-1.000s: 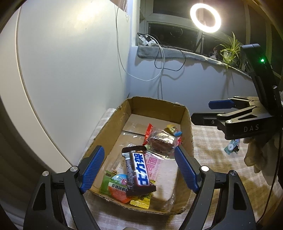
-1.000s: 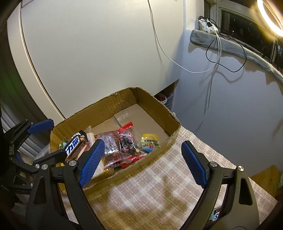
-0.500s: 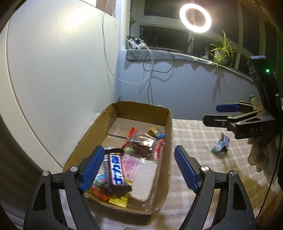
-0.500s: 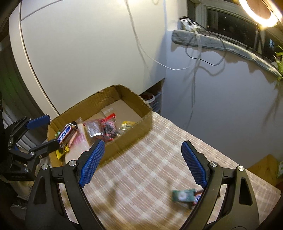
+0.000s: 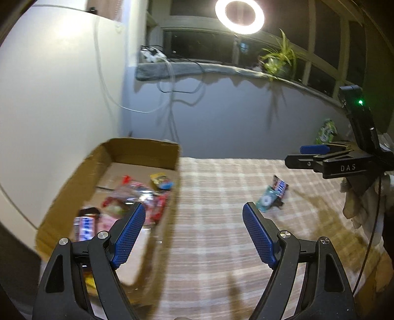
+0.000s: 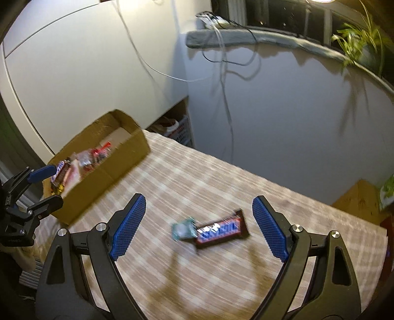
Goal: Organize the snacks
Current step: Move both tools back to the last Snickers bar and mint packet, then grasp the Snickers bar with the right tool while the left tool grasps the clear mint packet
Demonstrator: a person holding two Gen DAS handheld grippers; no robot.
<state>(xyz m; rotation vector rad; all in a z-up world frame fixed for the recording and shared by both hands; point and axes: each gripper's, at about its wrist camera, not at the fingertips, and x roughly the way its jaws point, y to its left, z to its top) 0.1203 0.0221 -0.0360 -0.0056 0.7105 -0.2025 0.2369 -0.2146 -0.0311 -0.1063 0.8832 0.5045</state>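
Observation:
A cardboard box [image 5: 142, 149] [image 6: 128, 157] with several wrapped snacks inside sits at the table's left. A brown chocolate bar [image 6: 221, 230] [image 5: 280, 185] and a small teal packet [image 6: 182, 230] [image 5: 265, 200] lie touching on the checked tablecloth. My right gripper [image 6: 197, 227] hangs open above these two, which show between its blue pads without contact. My left gripper [image 5: 193, 232] is open and empty over the cloth just right of the box's near wall. The right gripper [image 5: 315, 155] also shows from the side in the left wrist view.
A wall and window sill with cables and a plant [image 5: 278, 61] border the table's far side. A ring light [image 5: 240, 16] shines above. A green bag [image 5: 326, 131] stands at the far right. A wooden piece [image 6: 357, 199] sits beyond the table's right edge.
Both grippers have swung right, away from the box. The chocolate bar and teal packet have come in between the right gripper's fingers. Jaws stay equally wide.

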